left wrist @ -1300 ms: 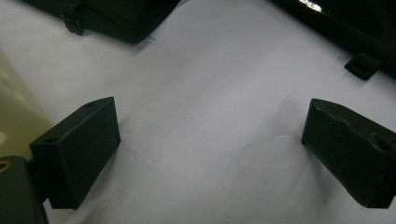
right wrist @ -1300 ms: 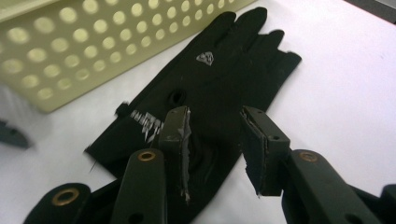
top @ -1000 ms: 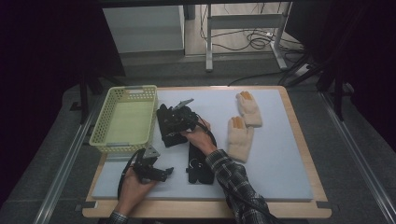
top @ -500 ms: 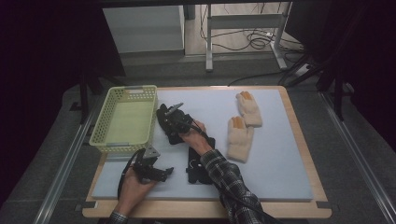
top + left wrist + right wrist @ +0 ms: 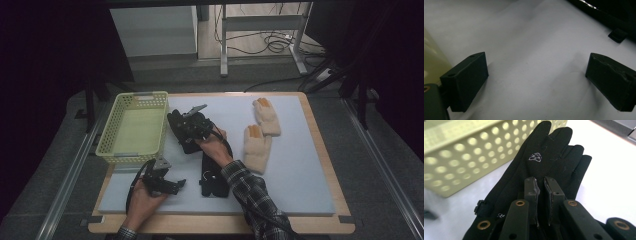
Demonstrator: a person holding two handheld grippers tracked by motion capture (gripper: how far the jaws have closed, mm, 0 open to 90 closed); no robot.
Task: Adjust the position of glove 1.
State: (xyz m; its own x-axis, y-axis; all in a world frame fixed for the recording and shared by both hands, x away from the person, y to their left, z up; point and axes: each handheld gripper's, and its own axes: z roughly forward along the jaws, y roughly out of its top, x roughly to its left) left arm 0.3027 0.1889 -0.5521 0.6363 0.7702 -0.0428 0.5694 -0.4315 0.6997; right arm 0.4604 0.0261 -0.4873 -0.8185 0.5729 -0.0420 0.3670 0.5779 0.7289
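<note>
So there are four gloves on the white mat in total: two black, two cream with orange fingertips. Plus one yellow basket with holes in its walls, sitting at the mat's left far corner, nothing visible inside it.

The right gripper has just been closing and its jaws are now nearly pressed together, pinching the fabric of one black glove. In the right gripper view the cloth is caught between the two pads with only a thin gap, and the glove's fingers point away toward the basket wall, which is just beside it. You can see a little white logo on the back of the glove and a small tab at the cuff. From the high view that glove sits right next to the basket's right side, under the gripper.

The second black glove lies flat on the mat nearer the person, beneath the right forearm.

The left gripper rests at the near left part of the mat, jaws spread wide with only bare mat between them.

The two cream gloves, one farther and one nearer, lie over to the right, their edges about touching, well apart from both grippers.
</note>
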